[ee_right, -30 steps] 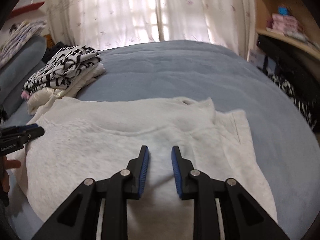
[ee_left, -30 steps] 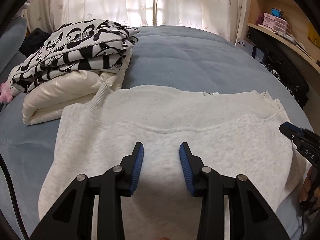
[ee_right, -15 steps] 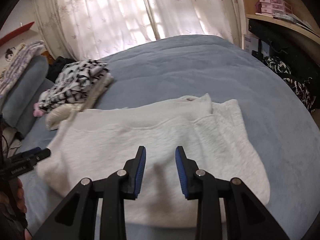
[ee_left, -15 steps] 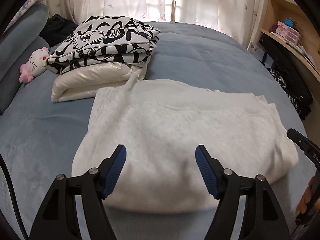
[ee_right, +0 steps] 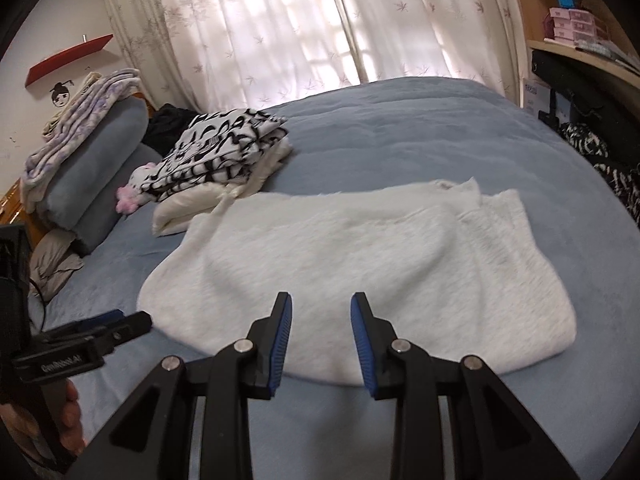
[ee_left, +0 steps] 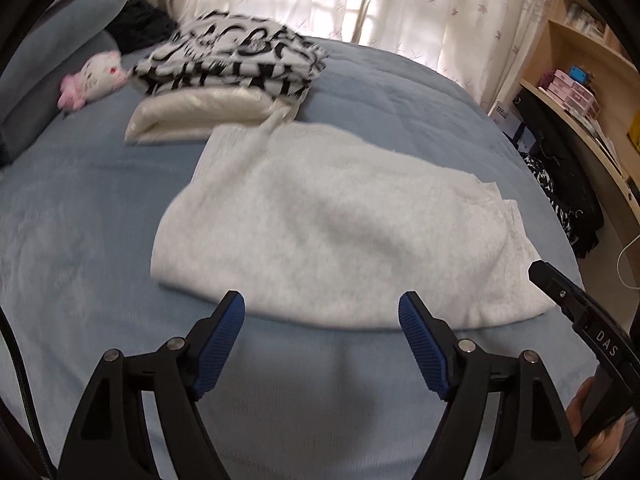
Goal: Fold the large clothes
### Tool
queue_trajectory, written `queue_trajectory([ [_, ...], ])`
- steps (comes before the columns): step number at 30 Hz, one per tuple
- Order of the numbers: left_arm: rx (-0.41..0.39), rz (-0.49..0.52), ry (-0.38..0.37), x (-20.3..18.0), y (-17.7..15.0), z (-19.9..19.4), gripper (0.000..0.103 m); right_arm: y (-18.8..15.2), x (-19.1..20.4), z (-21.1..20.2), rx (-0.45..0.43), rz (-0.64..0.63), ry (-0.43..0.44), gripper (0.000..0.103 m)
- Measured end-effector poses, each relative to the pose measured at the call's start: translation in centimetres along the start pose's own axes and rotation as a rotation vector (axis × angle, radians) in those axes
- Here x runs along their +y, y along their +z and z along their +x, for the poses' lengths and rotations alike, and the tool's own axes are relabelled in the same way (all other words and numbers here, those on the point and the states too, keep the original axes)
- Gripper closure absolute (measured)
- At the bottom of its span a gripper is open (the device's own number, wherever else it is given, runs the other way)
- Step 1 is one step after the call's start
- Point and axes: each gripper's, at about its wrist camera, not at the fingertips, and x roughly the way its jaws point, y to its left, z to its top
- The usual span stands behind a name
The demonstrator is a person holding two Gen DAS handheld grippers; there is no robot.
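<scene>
1. A folded white fleece garment [ee_left: 344,232] lies flat on a blue bedspread [ee_left: 80,216], straight ahead of both claws and just beyond their tips.
2. The left gripper [ee_left: 322,336] hovers above bare bedspread with its blue-padded fingers spread wide apart, holding nothing. The garment's near folded edge sits just past its tips.
3. The right gripper [ee_right: 320,332] has its fingers partly apart with a clear gap between them, also holding nothing. Its tips appear over the garment's near edge; whether they touch the cloth cannot be told.
4. In the right wrist view, the left claw appears at the lower left, beside the garment's left corner.
5. Beyond the garment and to the left of both claws sits a stack of folded clothes [ee_right: 224,148]: a black-and-white patterned piece on top of a cream one. The garment's far left corner reaches close to this stack.
6. A small pink and white plush toy [ee_left: 92,78] lies left of the stack, against grey-blue pillows [ee_right: 96,160].
7. White patterned curtains [ee_right: 320,20] hang behind the bed, and wooden shelves [ee_left: 576,92] stand to the right.
</scene>
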Motion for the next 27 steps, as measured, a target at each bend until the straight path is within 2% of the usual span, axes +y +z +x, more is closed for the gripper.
queue_trajectory([
  [4, 0.056, -0.071, -0.035, 1.4, -1.9, 0.9, 0.025, -1.6, 0.5, 0.5, 0.035, 0.008, 0.016, 0.073],
  [8, 0.105, -0.118, -0.038, 2.7, -3.4, 2.3, 0.025, -2.8, 0.8, 1.2, 0.068, 0.012, 0.014, 0.073],
  [13, 0.125, -0.185, -0.076, 4.2, -4.6, 3.8, 0.025, -4.0, 0.8, 2.0, 0.099, 0.031, 0.026, 0.073],
  [16, 0.114, -0.261, -0.141, 5.4, -5.1, 5.1, 0.025, -4.4, 0.8, 2.5, 0.113, 0.040, 0.037, 0.073],
  [20, 0.074, -0.341, -0.188, 6.8, -5.2, 6.9, 0.025, -4.9, 1.2, 3.4, 0.128, 0.034, 0.043, 0.073],
  [23, 0.019, -0.365, -0.198, 7.4, -4.5, 8.4, 0.025, -4.9, 1.4, 4.0, 0.134, 0.028, 0.049, 0.073],
  [27, -0.013, -0.399, -0.203, 8.1, -3.2, 10.5, 0.025, -4.7, 1.7, 4.6, 0.136, 0.014, 0.059, 0.073],
])
